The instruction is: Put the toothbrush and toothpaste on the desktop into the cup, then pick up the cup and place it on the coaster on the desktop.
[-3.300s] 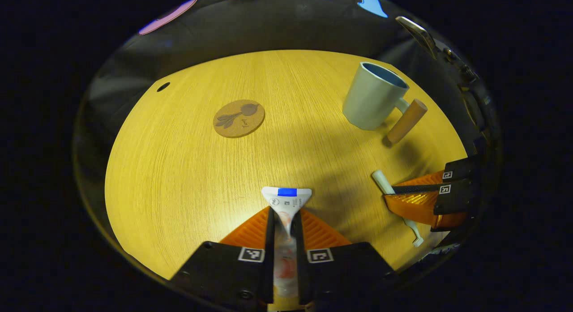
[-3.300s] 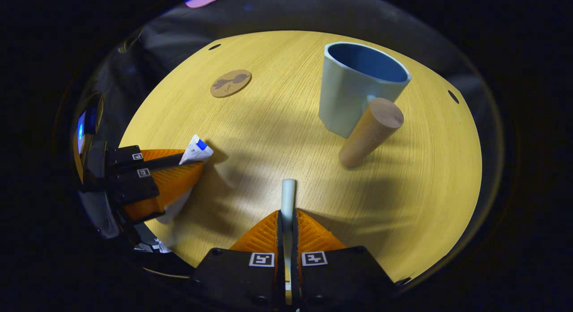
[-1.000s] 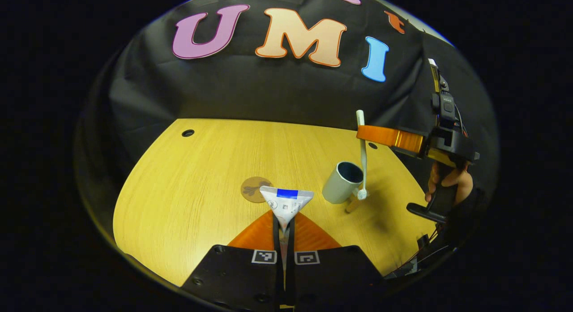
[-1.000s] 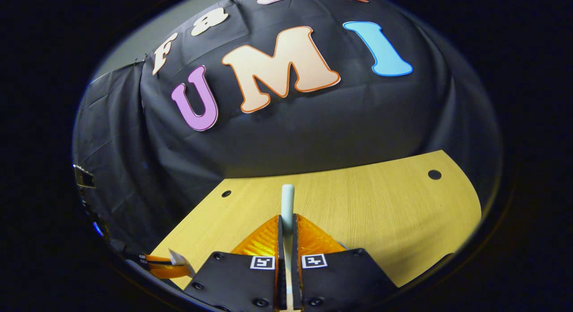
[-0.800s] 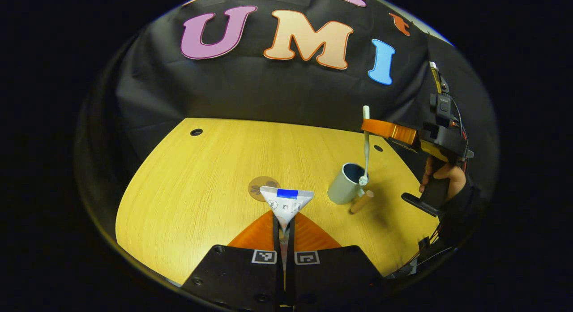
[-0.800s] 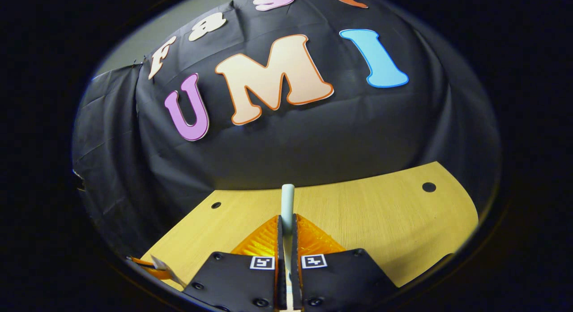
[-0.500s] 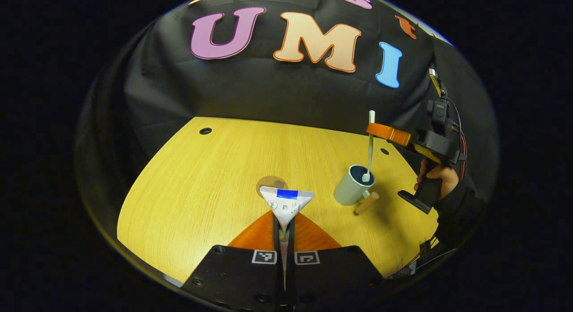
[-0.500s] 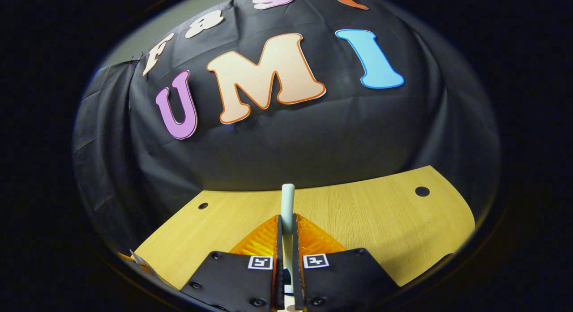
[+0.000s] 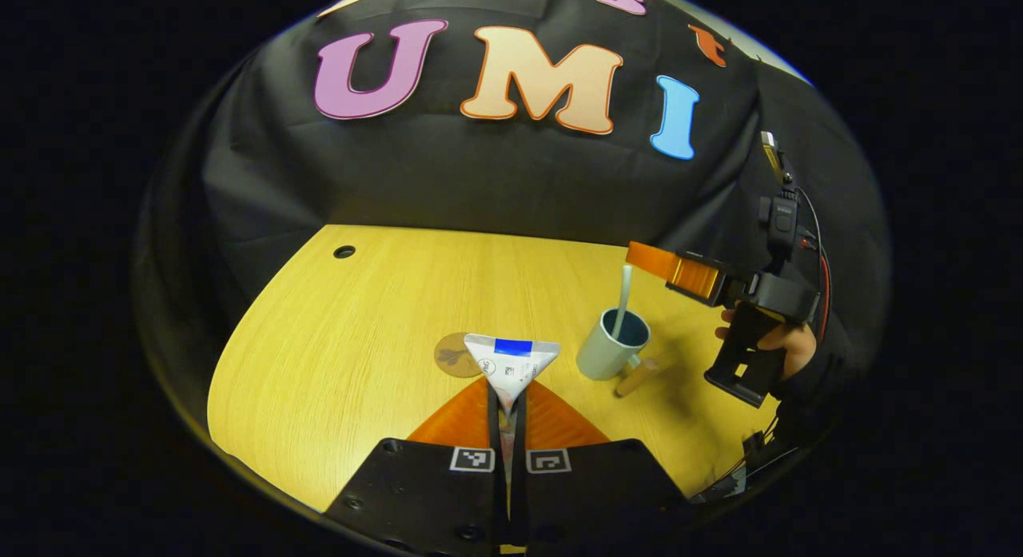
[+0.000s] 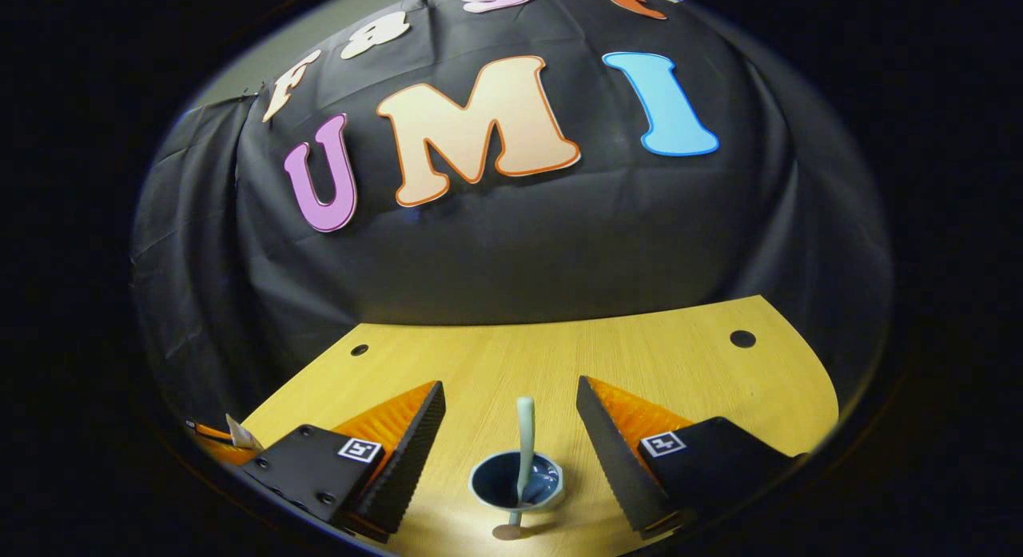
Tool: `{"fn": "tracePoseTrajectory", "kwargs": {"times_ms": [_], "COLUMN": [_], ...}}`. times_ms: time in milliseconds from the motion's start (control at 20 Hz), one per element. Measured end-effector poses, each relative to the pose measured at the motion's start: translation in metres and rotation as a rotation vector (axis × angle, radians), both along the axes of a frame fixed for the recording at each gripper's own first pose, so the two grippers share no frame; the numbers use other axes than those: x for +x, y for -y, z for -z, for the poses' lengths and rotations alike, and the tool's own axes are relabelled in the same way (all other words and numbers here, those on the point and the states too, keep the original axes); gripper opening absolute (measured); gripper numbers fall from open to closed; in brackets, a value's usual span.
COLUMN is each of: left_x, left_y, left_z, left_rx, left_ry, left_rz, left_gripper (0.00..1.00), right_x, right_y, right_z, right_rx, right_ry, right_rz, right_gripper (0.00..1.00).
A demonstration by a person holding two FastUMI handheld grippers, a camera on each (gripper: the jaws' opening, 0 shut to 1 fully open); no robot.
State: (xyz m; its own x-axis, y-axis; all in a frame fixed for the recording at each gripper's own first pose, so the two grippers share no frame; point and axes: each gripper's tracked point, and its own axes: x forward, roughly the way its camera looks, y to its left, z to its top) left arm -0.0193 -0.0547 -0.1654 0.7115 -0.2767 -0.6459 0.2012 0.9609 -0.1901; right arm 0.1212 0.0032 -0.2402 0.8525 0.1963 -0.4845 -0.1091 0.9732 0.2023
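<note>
Your right gripper (image 10: 511,437) hangs directly over the cup (image 10: 516,481) with its fingers (image 10: 404,449) spread wide. The toothbrush (image 10: 523,441) stands inside the cup, leaning on the rim, so that half of the loading looks done. Your left gripper (image 9: 507,405) has its fingers pinched narrow on the toothpaste (image 9: 511,364), whose flat crimped end juts forward above the surface (image 9: 360,317).

The step in hand, as I judge it, is getting the toothpaste into the cup. Lift your right gripper clear first so the 2 tools don't crowd the rim. Bring the tube over the mouth, tip it until it points down, and lower it on the side away from the toothbrush before you let go. Ease in gently: the cup looks light enough to tip or slide.

The left gripper view gives you the layout: the coaster (image 9: 457,355) lies just left of the cup, partly behind the tube, and the cup's wooden handle (image 9: 635,376) points toward your right hand (image 9: 787,345). The right gripper view looks straight down the cup's dark inside and shows the room left beside the toothbrush.
</note>
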Motion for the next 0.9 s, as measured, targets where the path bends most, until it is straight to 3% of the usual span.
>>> {"fn": "tracePoseTrajectory", "kwargs": {"times_ms": [300,550,900], "left_x": [0.031,0.071,0.107], "left_y": [0.036,0.075,0.132], "left_z": [-0.015,-0.034,-0.047], "left_rx": [-0.04,-0.11,-0.191], "left_ry": [0.061,0.183,0.272], "left_rz": [0.068,0.115,0.195], "left_gripper": [0.0,0.0,0.0], "right_x": [-0.038,-0.063,-0.088], "right_y": [0.028,0.049,0.081], "right_z": [0.009,0.012,0.012], "right_rx": [-0.053,-0.077,-0.092], "right_ry": [-0.027,-0.048,-0.069], "right_rz": [0.016,0.048,0.116], "right_gripper": [0.98,0.96,0.99]}}
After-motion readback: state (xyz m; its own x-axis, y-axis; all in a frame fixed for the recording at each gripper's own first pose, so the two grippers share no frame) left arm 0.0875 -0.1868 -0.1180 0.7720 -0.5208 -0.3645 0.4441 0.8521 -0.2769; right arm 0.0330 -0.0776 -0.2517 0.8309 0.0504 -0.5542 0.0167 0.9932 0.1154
